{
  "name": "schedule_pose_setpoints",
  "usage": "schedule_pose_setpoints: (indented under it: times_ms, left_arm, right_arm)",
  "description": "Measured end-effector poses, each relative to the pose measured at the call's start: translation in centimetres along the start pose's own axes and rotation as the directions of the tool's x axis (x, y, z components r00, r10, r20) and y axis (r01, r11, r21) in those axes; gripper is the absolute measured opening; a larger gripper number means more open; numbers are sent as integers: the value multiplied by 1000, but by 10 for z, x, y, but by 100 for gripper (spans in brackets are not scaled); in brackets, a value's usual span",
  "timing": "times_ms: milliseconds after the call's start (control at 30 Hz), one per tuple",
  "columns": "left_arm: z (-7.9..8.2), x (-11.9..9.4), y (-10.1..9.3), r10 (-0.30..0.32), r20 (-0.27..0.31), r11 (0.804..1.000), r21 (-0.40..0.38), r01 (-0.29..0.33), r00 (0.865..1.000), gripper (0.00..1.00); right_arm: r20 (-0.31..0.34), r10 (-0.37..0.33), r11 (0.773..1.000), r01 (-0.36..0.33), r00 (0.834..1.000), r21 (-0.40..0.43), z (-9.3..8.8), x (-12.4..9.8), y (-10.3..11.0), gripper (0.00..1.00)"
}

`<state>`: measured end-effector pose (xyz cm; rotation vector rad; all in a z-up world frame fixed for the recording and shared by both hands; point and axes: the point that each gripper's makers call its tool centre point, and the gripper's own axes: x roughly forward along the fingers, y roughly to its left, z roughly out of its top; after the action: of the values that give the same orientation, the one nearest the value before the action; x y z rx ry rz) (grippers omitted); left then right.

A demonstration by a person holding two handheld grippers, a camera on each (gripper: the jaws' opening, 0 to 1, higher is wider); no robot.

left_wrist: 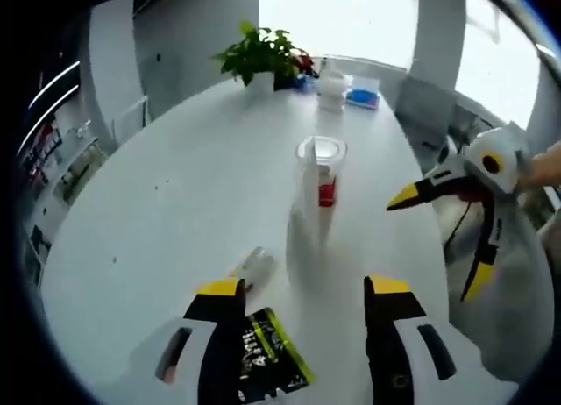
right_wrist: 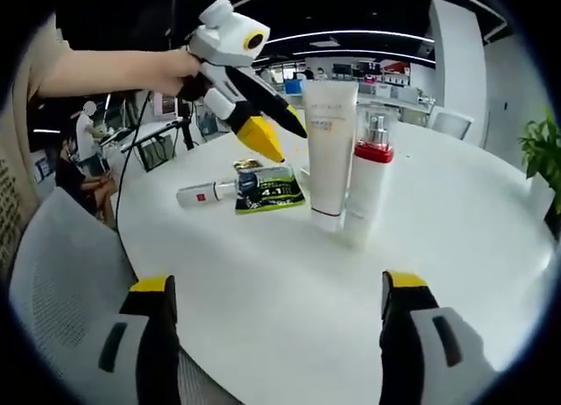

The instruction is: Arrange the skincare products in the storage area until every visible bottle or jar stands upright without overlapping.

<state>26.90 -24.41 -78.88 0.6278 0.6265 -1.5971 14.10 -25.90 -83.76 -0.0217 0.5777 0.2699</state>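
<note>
we hold both the left gripper (right_wrist: 263, 129) and right gripper (right_wrist: 279, 304) released; next we must stand the fallen small bottle (right_wrist: 203, 194), at nine o'clock of the upright tube (right_wrist: 330, 146).

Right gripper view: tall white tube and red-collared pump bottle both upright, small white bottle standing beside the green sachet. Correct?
Not quite. The small white bottle is lying on its side, not standing, next to the green sachet; the right gripper view shows it. The tall white tube and the red-collared pump bottle are upright, as you said.
</note>
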Motion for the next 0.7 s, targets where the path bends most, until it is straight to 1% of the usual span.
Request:
schedule_pose_setpoints:
  times_ms: [167,367,500,633,700]
  left_arm:
    - [-15,-15,-2,29,-5,998,-47,-30,1000,60]
    - [-34,-31,-6,60,-13,995,-84,-60,998,65]
    - [-45,-43,-10,83,-5,988,-132,-83,997,69]
    - [-60,-55,-15,106,-9,978,-182,-106,994,69]
    - [-69,-61,-18,118,-12,973,-200,-118,993,71]
  right_arm:
    - [-10,13,1000,-13,1000,-14,0,1,3,97]
    - [-18,23,999,-23,1000,-30,1,0,7,96]
    - [-22,22,999,-23,1000,-27,0,-2,7,96]
    - [-33,32,999,-33,999,-34,0,-1,10,96]
    - [-42,36,998,-38,998,-45,-1,0,12,96]
